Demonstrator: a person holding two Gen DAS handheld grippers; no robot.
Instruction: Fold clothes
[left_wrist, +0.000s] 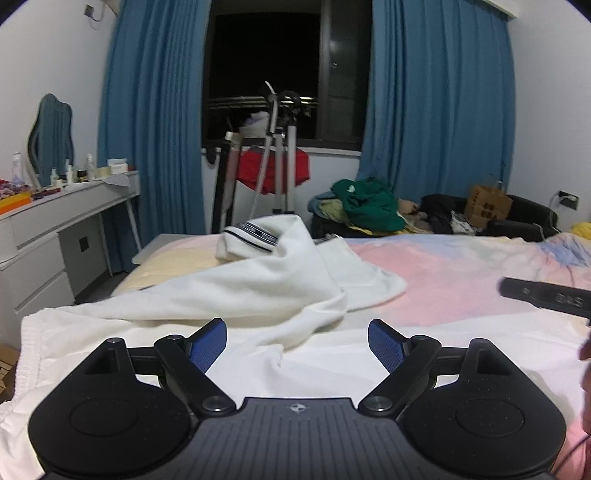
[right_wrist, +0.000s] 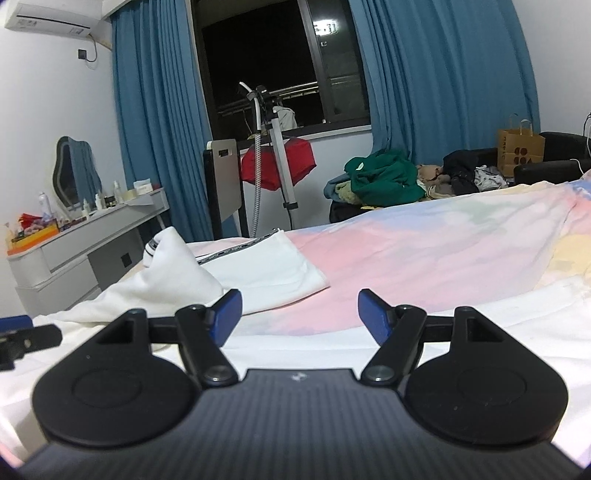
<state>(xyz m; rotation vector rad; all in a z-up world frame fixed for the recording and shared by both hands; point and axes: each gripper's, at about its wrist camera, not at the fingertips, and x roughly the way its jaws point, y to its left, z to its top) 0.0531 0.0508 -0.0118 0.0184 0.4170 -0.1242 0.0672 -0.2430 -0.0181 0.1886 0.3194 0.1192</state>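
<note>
A white garment (left_wrist: 229, 295) lies rumpled across a bed covered in a pastel pink, blue and yellow sheet (left_wrist: 461, 273), with two handheld grippers poised low over it. The left gripper (left_wrist: 297, 345) hangs above the near part of the garment, its blue-padded jaws spread wide with nothing between them; the cloth directly beneath it is bunched into soft ridges. The right gripper (right_wrist: 300, 314) hovers toward the window-right side of the garment, over the boundary of white cloth and pink sheet, its jaws likewise spread wide and pinching nothing. One part of the garment, a flat panel with a dark-striped trim (right_wrist: 266, 266), lies on the sheet on the far side of the heap, while another striped cuff or waistband (left_wrist: 255, 232) stands up in a peak at the garment's far end. The tip of the right gripper shows at the right edge of the left wrist view. Beyond the garment, a window (left_wrist: 266, 66) framed by blue curtains (left_wrist: 155, 110) looks out on darkness. A grey desk (left_wrist: 55, 221) crowded with bottles stands left of the garment, and a pile of clothes topped by a green piece (left_wrist: 369, 203) sits beyond the bed's far edge beside a brown paper bag (right_wrist: 521, 151).
</note>
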